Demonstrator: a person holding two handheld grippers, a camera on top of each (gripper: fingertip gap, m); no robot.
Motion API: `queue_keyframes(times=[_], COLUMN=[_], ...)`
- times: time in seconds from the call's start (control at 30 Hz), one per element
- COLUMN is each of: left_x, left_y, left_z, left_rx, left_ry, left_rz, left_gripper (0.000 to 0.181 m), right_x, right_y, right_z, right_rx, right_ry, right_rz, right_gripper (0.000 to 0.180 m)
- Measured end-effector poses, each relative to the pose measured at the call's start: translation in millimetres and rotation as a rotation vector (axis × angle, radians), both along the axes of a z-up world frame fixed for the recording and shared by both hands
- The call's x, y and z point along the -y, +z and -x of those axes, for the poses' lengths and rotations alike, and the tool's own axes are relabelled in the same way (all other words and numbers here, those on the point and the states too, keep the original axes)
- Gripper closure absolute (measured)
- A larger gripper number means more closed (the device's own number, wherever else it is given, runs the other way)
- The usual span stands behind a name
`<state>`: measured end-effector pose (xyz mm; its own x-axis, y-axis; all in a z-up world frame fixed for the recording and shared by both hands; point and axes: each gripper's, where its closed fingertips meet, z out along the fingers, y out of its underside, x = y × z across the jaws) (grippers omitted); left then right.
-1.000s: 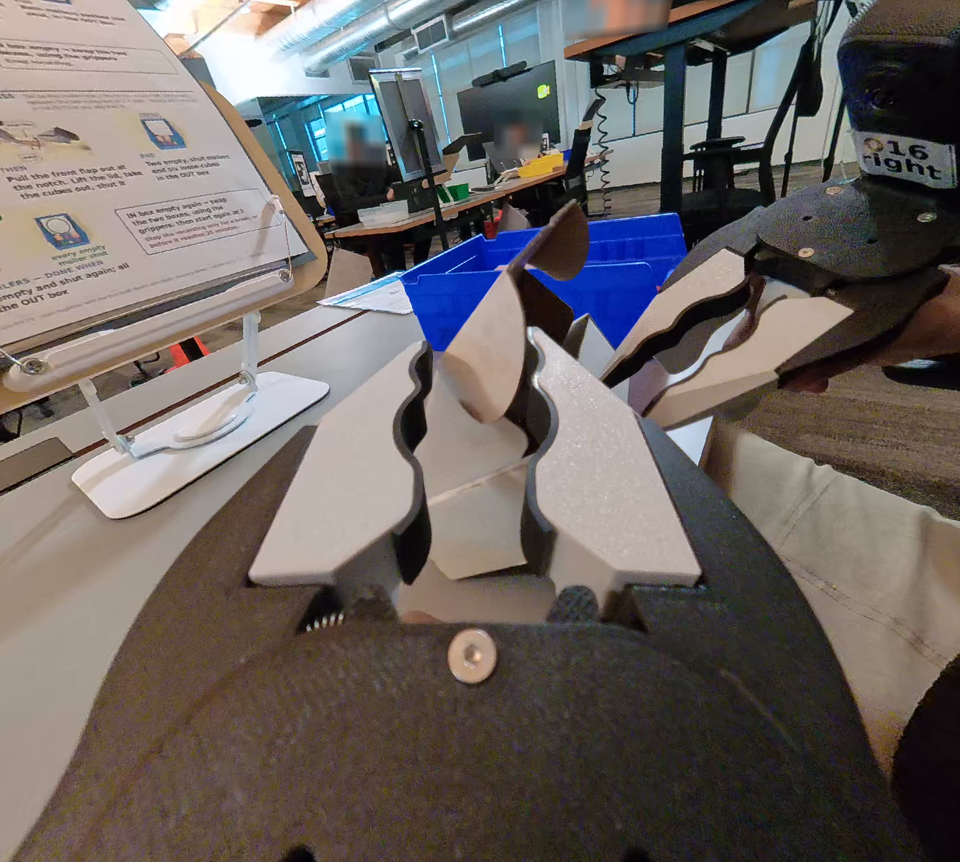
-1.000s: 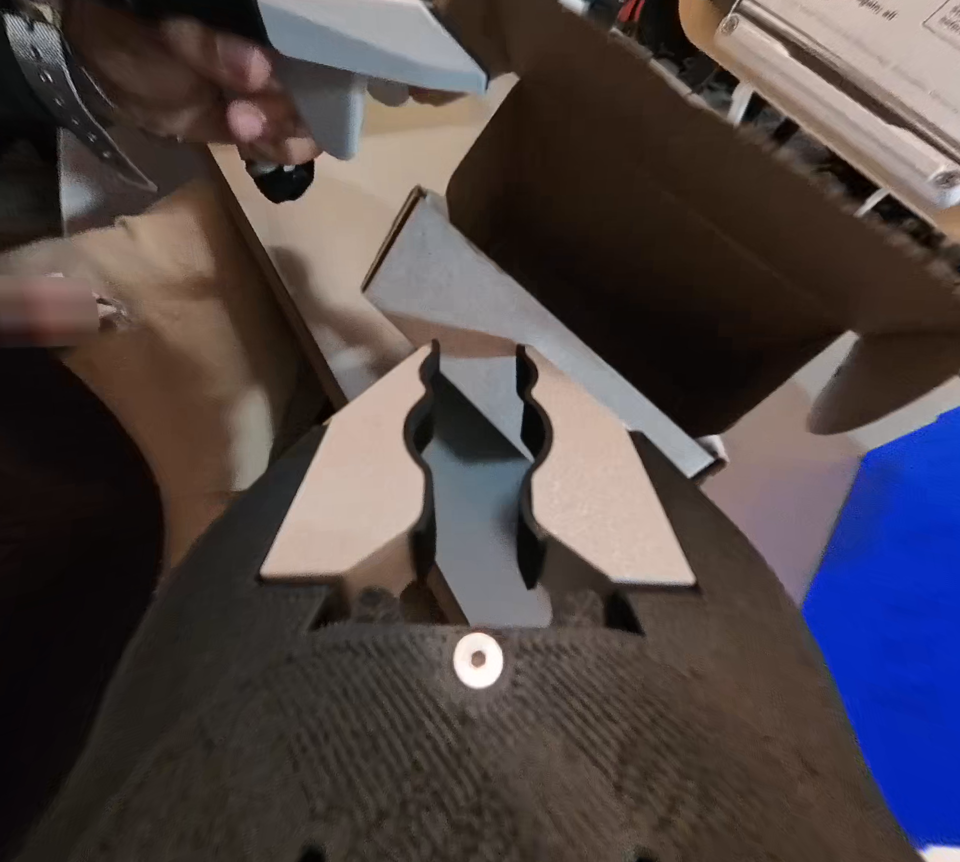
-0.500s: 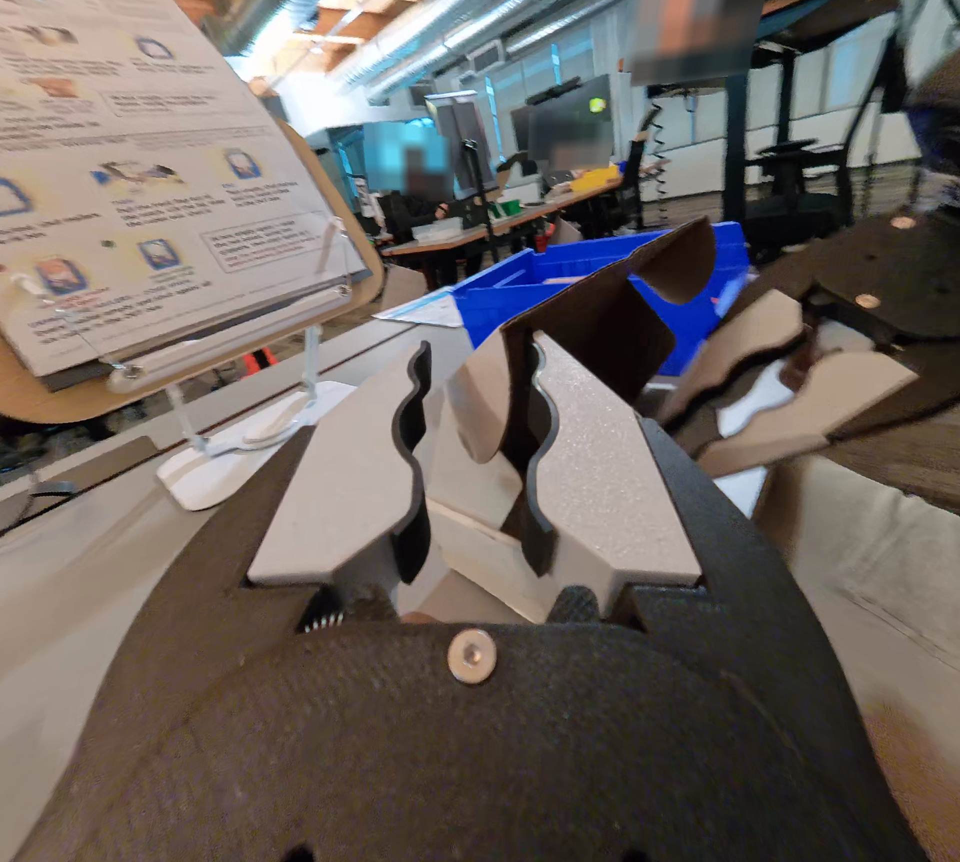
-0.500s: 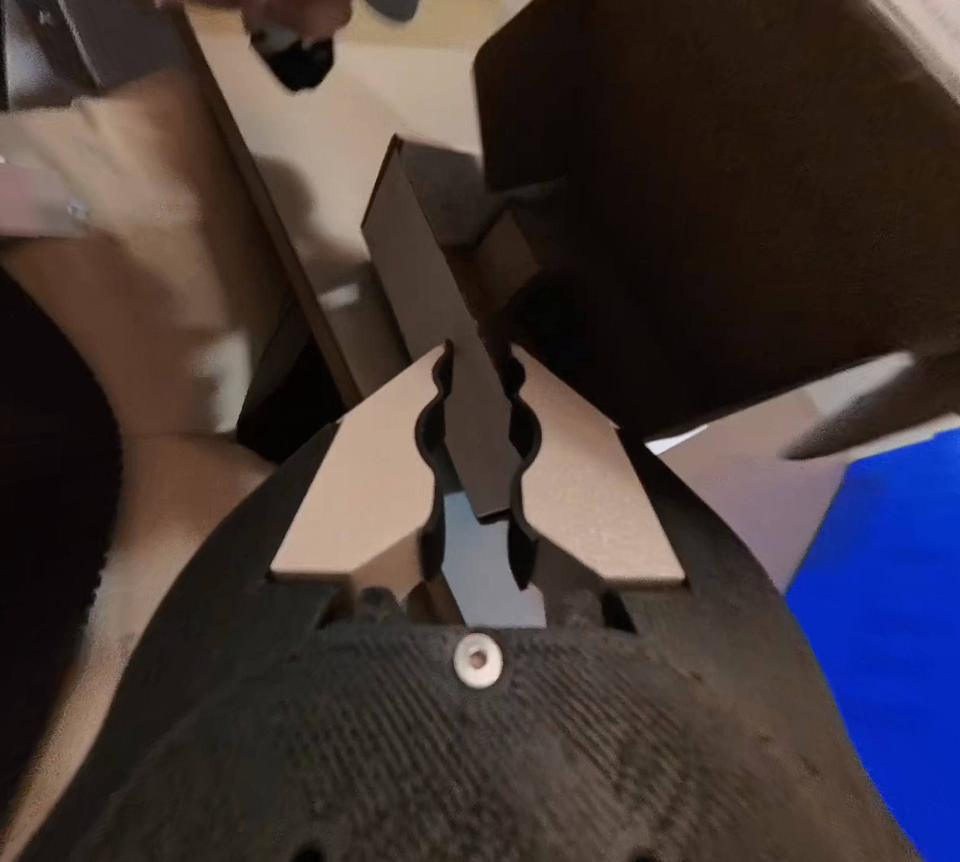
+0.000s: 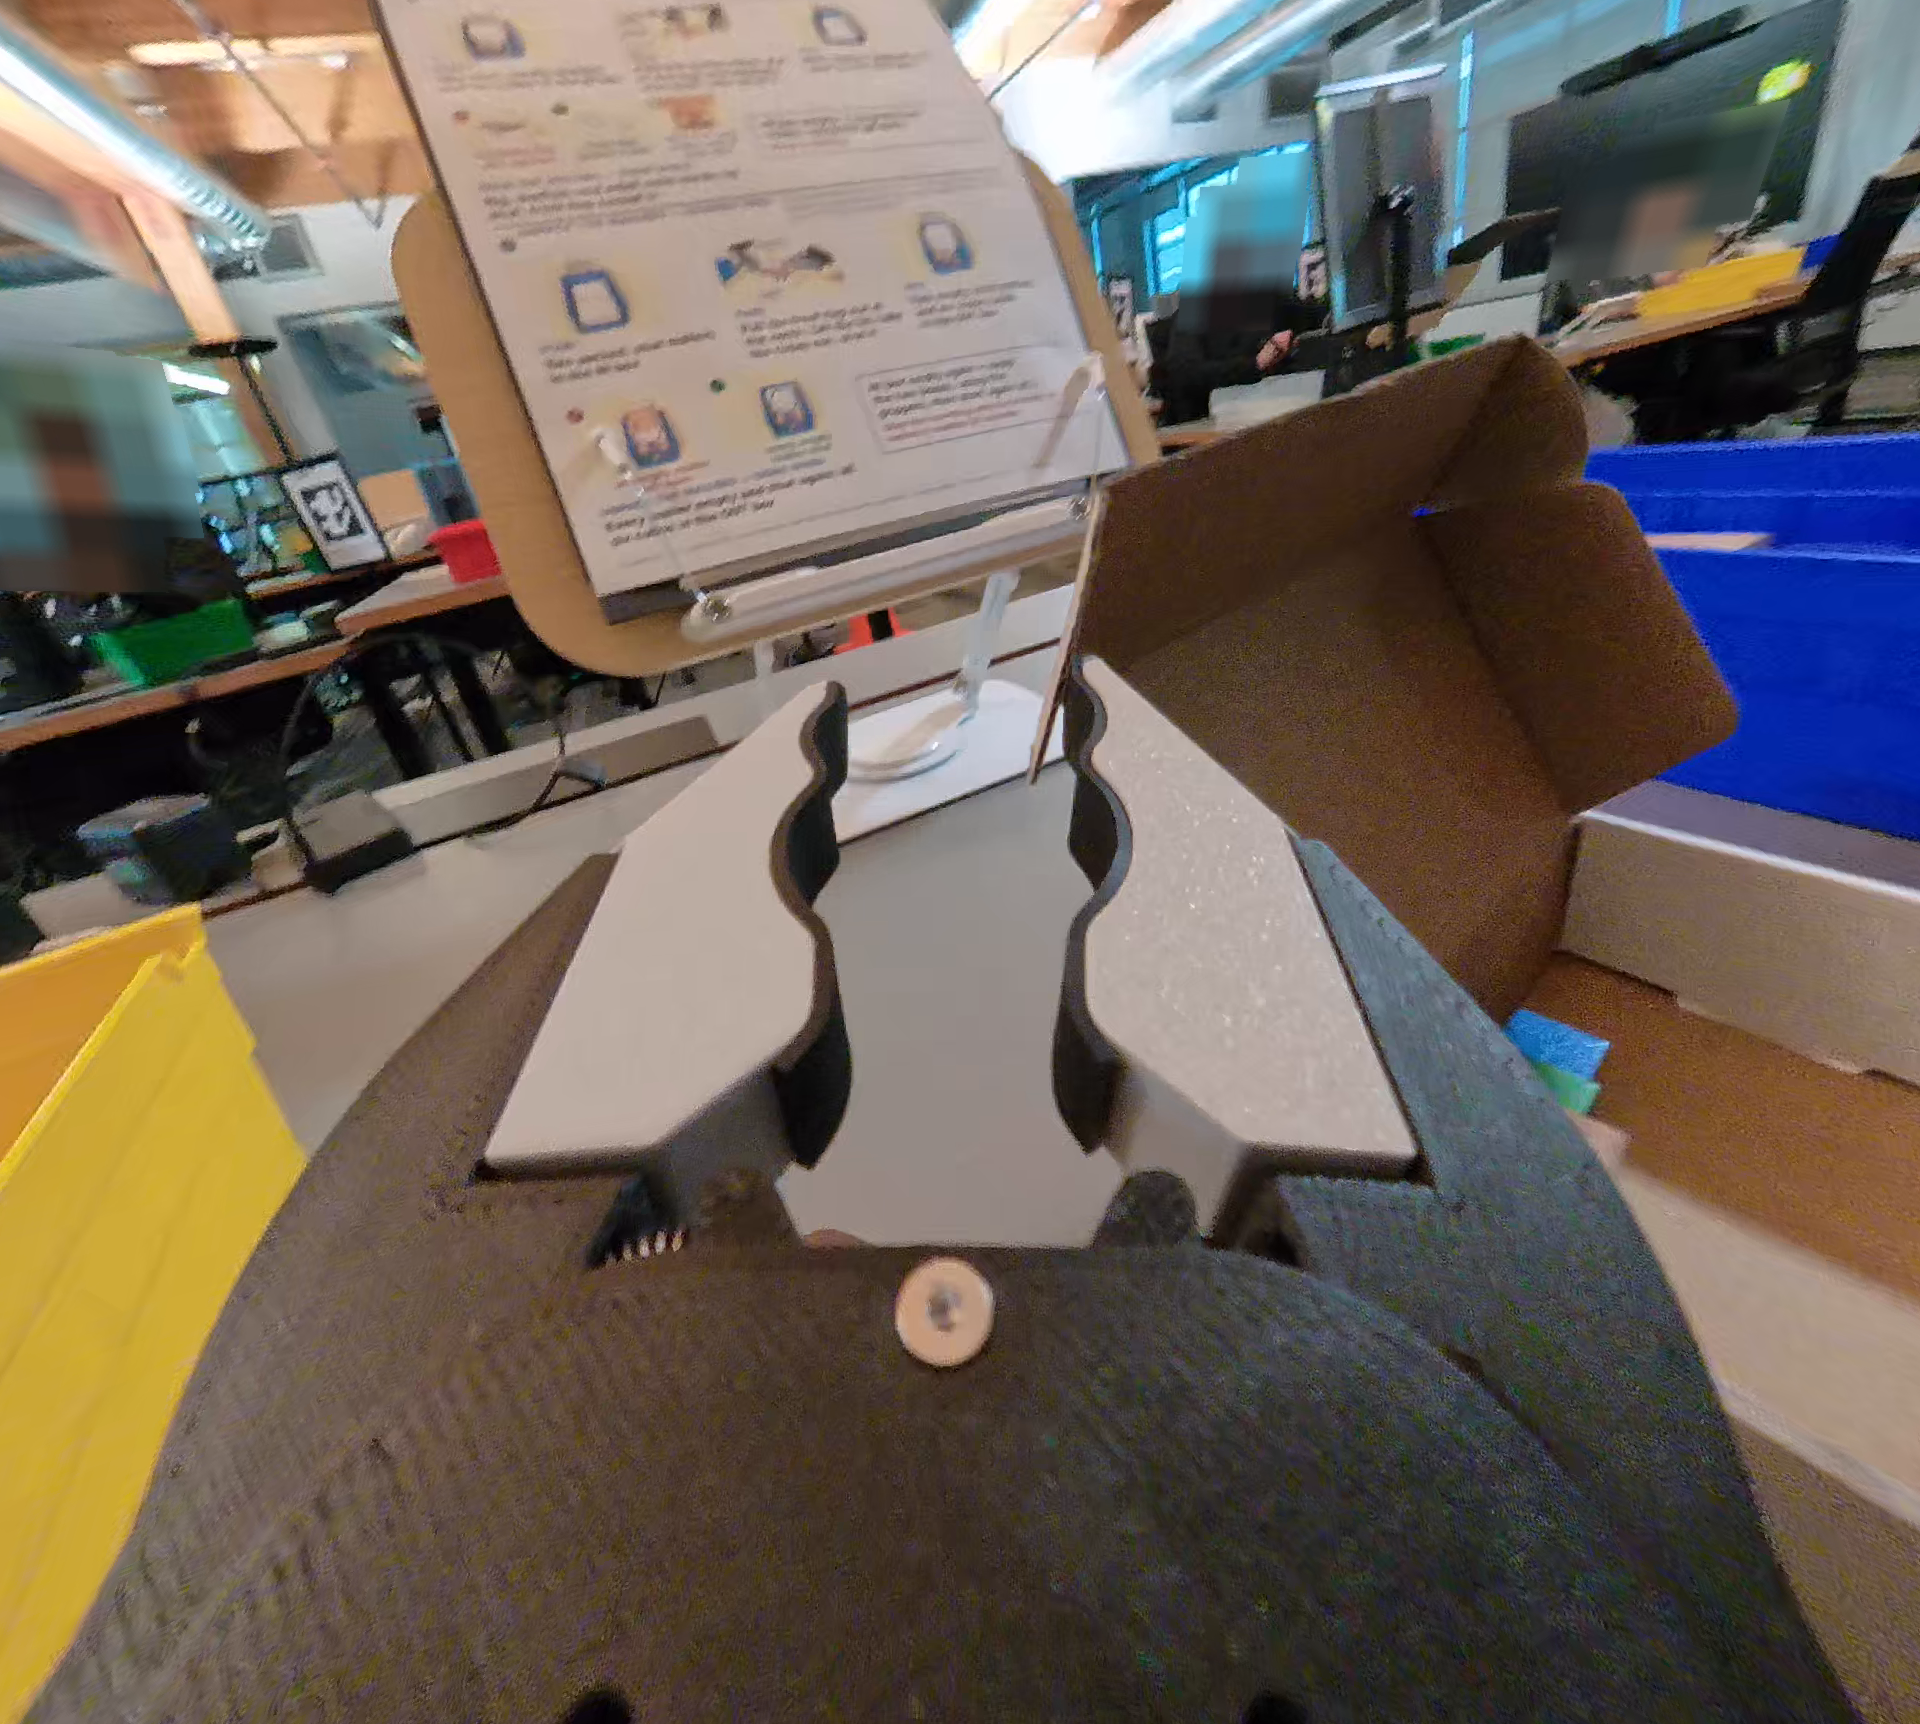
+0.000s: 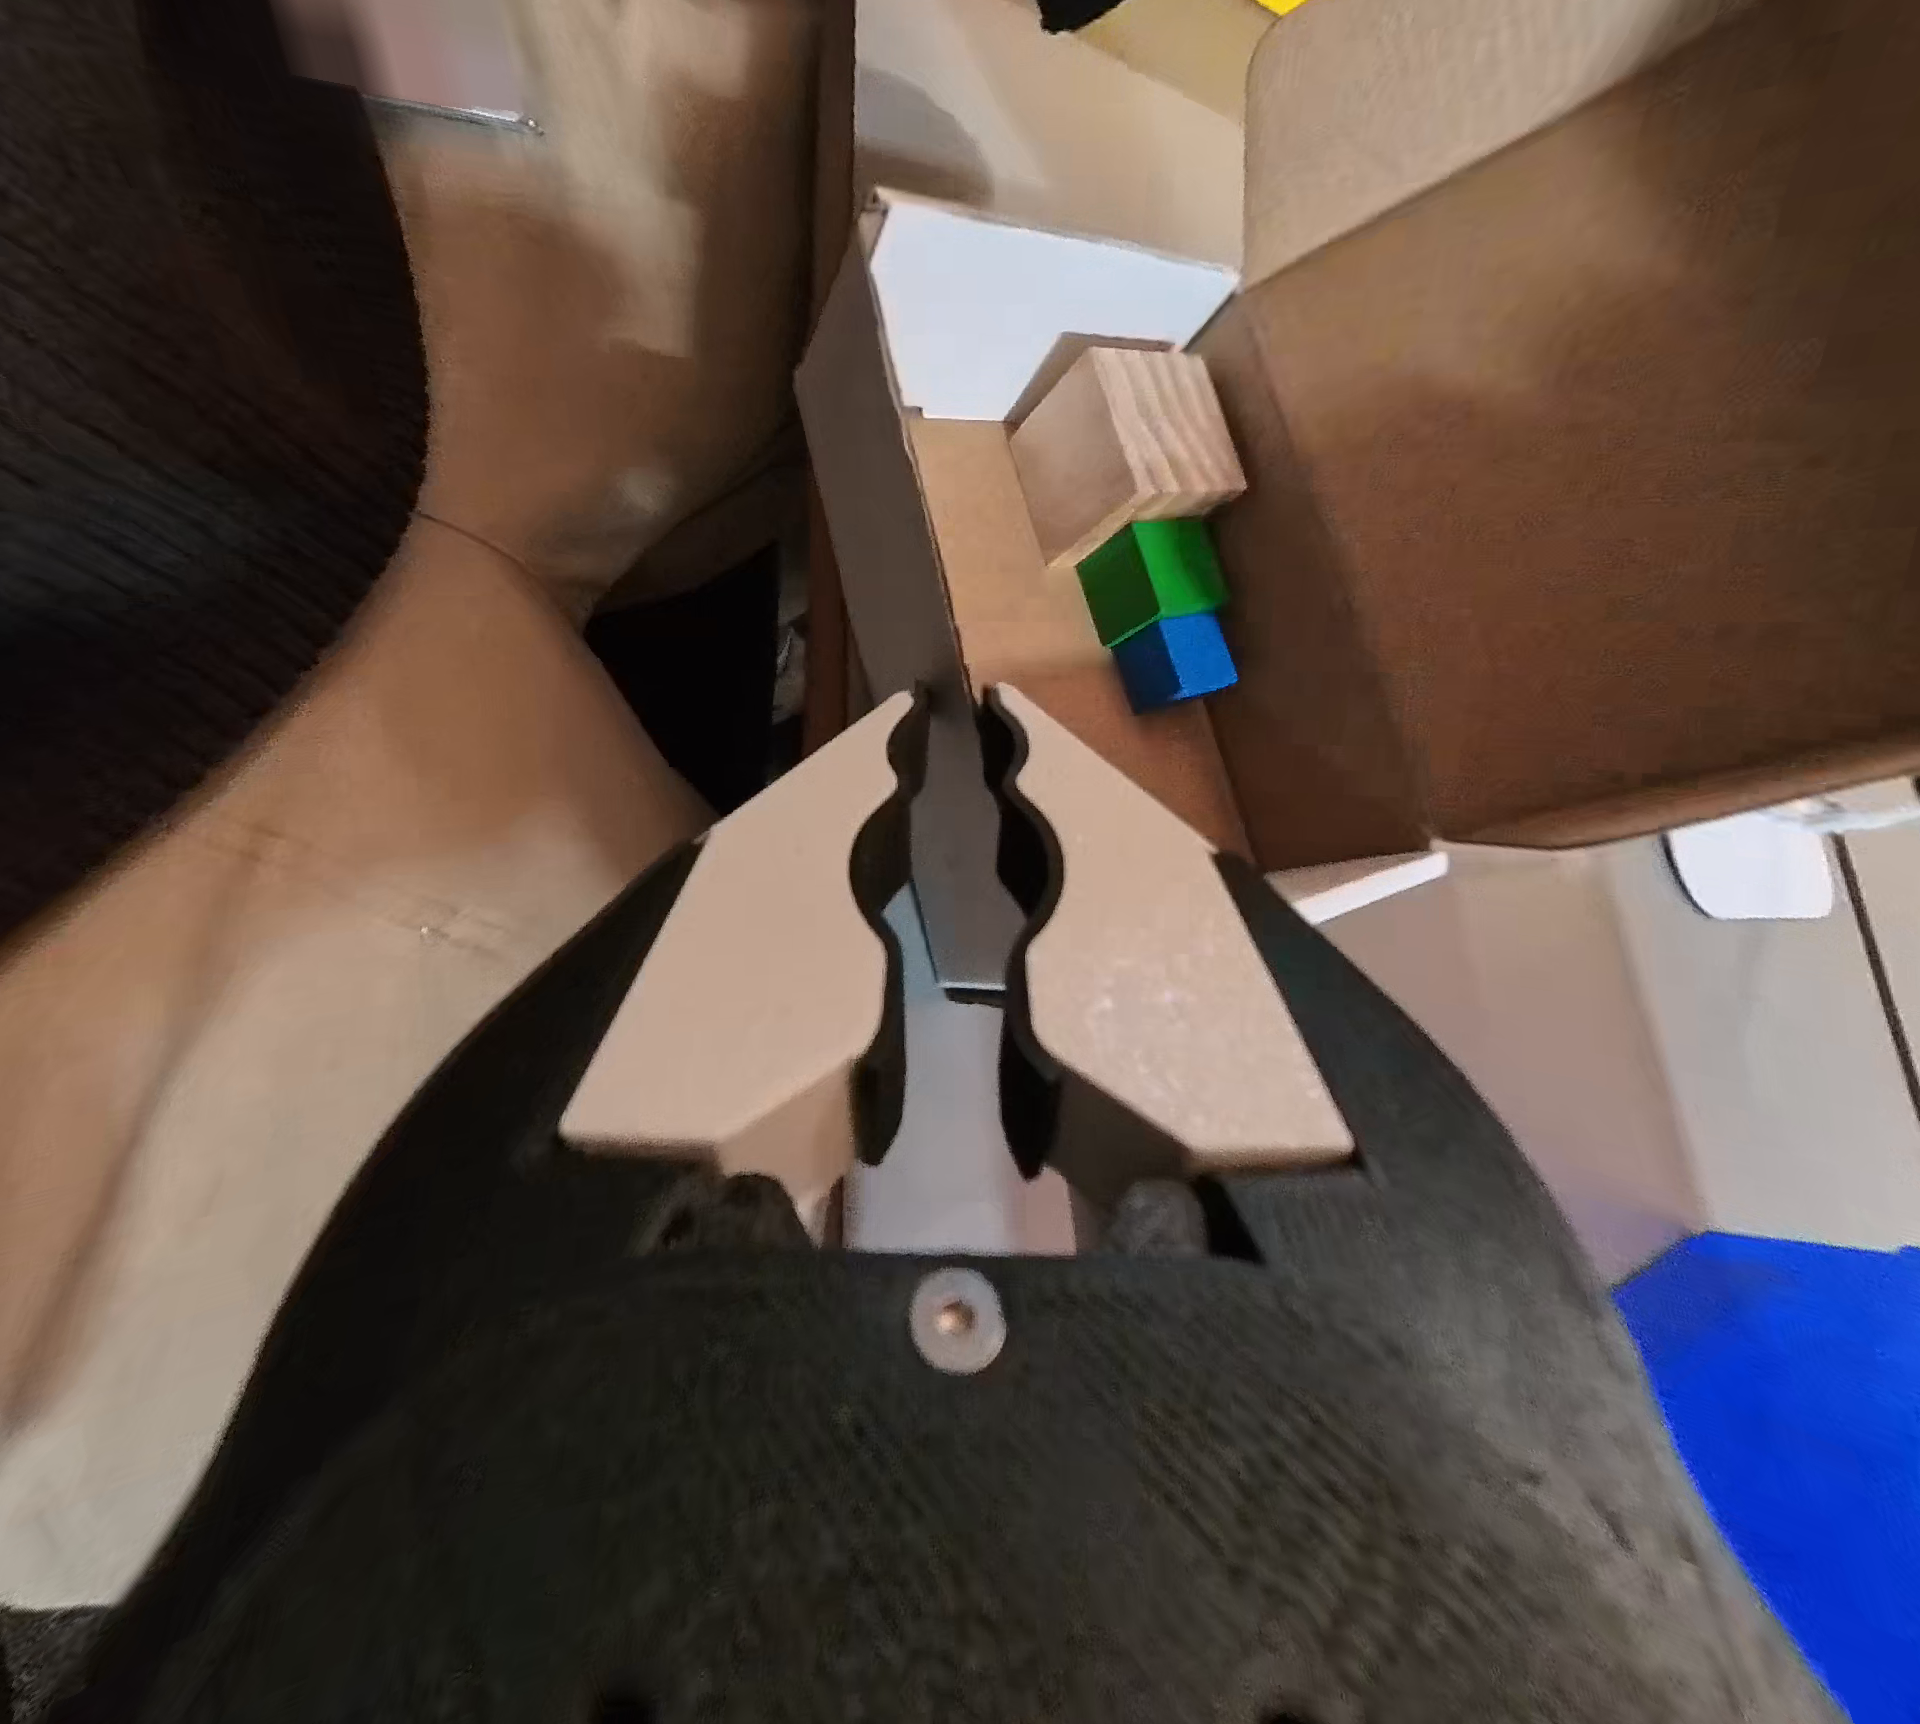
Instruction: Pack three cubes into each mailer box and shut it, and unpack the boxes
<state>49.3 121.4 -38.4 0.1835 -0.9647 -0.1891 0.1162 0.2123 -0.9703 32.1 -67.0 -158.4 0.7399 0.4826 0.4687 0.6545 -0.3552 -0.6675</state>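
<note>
The mailer box stands open with its brown lid (image 5: 1382, 666) raised, which fills the right of the right wrist view (image 6: 1558, 427). Inside lie a wooden cube (image 6: 1127, 448), a green cube (image 6: 1153, 578) and a blue cube (image 6: 1179, 661) in a row against the lid side. The blue cube (image 5: 1553, 1040) and green cube (image 5: 1569, 1087) peek out in the left wrist view. My right gripper (image 6: 953, 703) is shut on the box's front wall (image 6: 883, 552). My left gripper (image 5: 951, 698) is open and empty, just left of the lid's edge.
A yellow bin (image 5: 104, 1207) is at my left and a blue bin (image 5: 1808, 614) at the far right. An instruction sheet on a stand (image 5: 727, 272) rises behind the box. The person's trouser leg (image 6: 520, 324) lies left of the table edge. The left gripper's tips are roughly 20 cm from the right gripper's.
My left gripper let go of the lid flap and swung left, away from the box. The lid now stands open and the cubes show. My right gripper closed tighter on the front wall.
</note>
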Motion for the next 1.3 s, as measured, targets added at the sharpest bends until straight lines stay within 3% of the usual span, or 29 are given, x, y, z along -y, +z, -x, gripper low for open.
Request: queue_keyframes(times=[0.17,0.4,0.5,0.63,0.7,0.83,1.0,1.13,1.3], left_x=[-26.4,-26.2,-20.2,-3.5,3.3,9.9,16.3,10.8,20.7], left_y=[-25.5,-38.0,-38.0,-37.3,-36.6,-34.0,-26.9,-23.4,-18.1], left_z=[-7.9,-10.1,-7.9,4.5,11.6,17.0,17.3,17.0,18.7], left_rx=[-0.110,-0.161,-0.170,-0.179,-0.166,-0.151,-0.105,-0.074,-0.051], left_ry=[0.046,-0.031,-0.063,-0.137,-0.163,-0.201,-0.259,-0.220,-0.262], left_rz=[0.109,0.266,0.318,0.452,0.473,0.466,0.438,0.404,0.348], left_gripper=[0.140,0.144,0.144,0.141,0.141,0.137,0.136,0.146,0.145], right_x=[4.9,2.9,-3.8,-16.3,-30.9,-55.4,-76.8,-79.8,-78.4], right_y=[1.7,18.7,52.6,105.4,95.7,46.7,58.4,36.3,5.0], right_z=[-5.4,-44.6,-50.6,-54.9,-46.1,-18.2,-26.7,-19.6,-19.1], right_rx=[-0.041,-0.036,-0.257,-0.770,-0.875,-0.821,-0.749,-0.657,-0.412], right_ry=[-0.018,-0.201,-0.313,-0.465,-0.495,-0.497,-0.491,-0.474,-0.494], right_rz=[0.007,-0.115,-0.262,-0.467,-0.365,0.042,0.074,0.291,0.358], right_gripper=[0.168,0.157,0.154,0.147,0.141,0.115,0.120,0.122,0.132])
